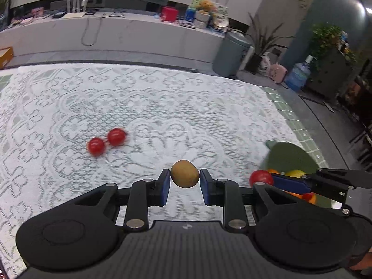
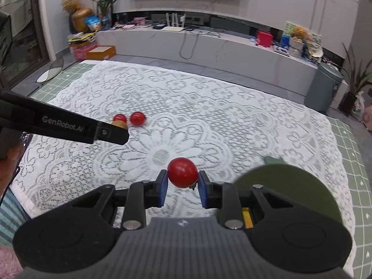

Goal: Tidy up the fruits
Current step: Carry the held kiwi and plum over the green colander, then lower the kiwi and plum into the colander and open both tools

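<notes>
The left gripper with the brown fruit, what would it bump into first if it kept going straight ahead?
Probably just the lace tablecloth. The left gripper points down at a bare patch; the two red fruits lie off to its left. Depth is hard to judge.

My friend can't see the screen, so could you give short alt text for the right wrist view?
The right claw pinches a red fruit above a white lace tablecloth. Two more red fruits lie further off on the cloth, a dark green bowl sits at right, and the left claw enters from the left holding a brown fruit.
</notes>
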A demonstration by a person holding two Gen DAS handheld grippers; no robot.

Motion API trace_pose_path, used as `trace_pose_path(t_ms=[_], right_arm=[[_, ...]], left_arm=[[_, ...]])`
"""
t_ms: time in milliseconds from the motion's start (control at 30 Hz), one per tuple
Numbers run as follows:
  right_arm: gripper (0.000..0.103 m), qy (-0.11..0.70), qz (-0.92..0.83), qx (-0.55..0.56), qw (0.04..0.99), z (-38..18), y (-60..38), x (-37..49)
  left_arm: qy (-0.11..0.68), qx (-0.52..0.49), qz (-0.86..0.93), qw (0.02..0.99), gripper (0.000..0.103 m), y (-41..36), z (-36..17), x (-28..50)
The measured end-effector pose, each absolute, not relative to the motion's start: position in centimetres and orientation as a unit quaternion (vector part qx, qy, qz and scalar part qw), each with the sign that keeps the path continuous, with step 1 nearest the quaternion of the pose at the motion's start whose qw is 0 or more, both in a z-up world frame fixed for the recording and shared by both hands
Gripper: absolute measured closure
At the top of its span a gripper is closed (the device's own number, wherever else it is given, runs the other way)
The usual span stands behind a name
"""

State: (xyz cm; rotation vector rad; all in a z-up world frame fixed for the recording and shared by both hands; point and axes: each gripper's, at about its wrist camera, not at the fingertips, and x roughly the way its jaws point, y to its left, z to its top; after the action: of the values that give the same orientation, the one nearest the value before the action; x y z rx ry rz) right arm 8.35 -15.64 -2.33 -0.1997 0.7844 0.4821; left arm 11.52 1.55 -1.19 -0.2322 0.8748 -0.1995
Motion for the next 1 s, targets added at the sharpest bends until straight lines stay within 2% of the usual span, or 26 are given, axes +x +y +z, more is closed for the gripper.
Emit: trace_pose_path(t_ms=[400, 1000], right_arm=[[0.079, 0.377, 0.157, -0.070, 0.910, -2.0, -22.4, 8.0], [0.079, 0.401, 0.099, -0.051, 0.909, -4.2, -28.5, 8.5]], left_arm=[[0.406, -0.064, -0.195, 0.890, 0.072, -5.6, 0.0, 12.1], [0.442, -0.005, -0.268, 0.856, 0.072, -13.5, -2.4, 14.6]])
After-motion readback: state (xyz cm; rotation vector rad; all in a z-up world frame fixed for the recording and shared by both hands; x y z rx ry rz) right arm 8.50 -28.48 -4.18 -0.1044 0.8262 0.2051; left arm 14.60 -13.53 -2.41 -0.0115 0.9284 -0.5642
